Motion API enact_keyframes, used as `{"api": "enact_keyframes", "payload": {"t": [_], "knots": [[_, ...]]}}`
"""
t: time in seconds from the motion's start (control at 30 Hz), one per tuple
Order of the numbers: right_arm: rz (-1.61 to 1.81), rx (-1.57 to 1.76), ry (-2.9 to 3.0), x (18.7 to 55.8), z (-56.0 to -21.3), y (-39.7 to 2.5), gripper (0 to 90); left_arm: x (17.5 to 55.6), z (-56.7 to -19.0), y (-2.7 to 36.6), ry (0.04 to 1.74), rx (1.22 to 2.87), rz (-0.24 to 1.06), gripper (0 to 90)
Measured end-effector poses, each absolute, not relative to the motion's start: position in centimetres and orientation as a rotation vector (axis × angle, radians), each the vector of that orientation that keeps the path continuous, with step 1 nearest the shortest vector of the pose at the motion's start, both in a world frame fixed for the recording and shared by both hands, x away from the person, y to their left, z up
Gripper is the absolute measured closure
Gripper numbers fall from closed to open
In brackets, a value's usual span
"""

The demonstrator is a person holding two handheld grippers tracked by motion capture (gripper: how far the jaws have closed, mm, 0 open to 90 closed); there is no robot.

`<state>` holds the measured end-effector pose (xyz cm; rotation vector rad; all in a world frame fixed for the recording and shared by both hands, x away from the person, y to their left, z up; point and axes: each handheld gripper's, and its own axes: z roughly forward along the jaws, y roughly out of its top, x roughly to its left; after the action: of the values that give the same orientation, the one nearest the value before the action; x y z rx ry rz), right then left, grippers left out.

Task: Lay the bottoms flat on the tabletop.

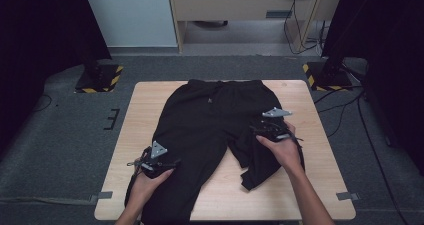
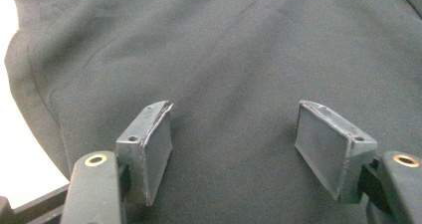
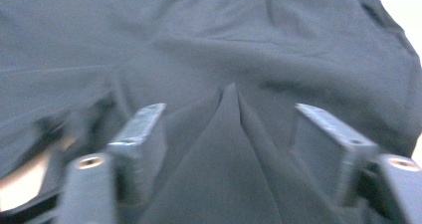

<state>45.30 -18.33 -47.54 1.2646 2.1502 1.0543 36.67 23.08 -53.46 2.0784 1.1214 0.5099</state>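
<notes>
Hovering low over black trousers (image 1: 210, 115), left tongs (image 2: 234, 144) and right tongs (image 3: 229, 149), both spread wide, gripping nothing.

pale wood worktop (image 1: 145, 100) on grey carpet floor (image 1: 60, 150). black-and-yellow striped stand bases (image 1: 100, 80) at both far corners. light wood cabinet (image 1: 240, 5) behind, white panel (image 1: 132, 15) to its left. cables (image 1: 300, 30) trail on floor. dark curtains (image 1: 35, 35) flank both sides. grey tape strips (image 1: 348, 195) at near edge.

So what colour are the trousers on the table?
Plain black trousers, no pattern; clearest in the high view.
</notes>
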Motion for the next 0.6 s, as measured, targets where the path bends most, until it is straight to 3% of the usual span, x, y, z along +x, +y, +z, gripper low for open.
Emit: {"api": "enact_keyframes", "payload": {"t": [0.13,0.27,0.43,0.6], "knots": [[1.074,1.235,2.149,41.4,-47.8,-21.4,13.9,36.7,-53.4,23.0,1.123,2.081,0.511,27.9],[1.106,1.272,2.144,40.0,-48.7,-22.8,14.6,36.7,-53.5,23.0,1.139,2.079,0.516,25.7],[1.127,1.277,2.157,37.8,-50.8,-24.3,26.6,36.7,-53.5,23.0,1.147,2.080,0.514,21.8],[1.092,1.264,2.189,35.7,-52.9,-24.5,25.1,36.7,-53.5,22.9,1.145,2.082,0.512,20.8]]}}
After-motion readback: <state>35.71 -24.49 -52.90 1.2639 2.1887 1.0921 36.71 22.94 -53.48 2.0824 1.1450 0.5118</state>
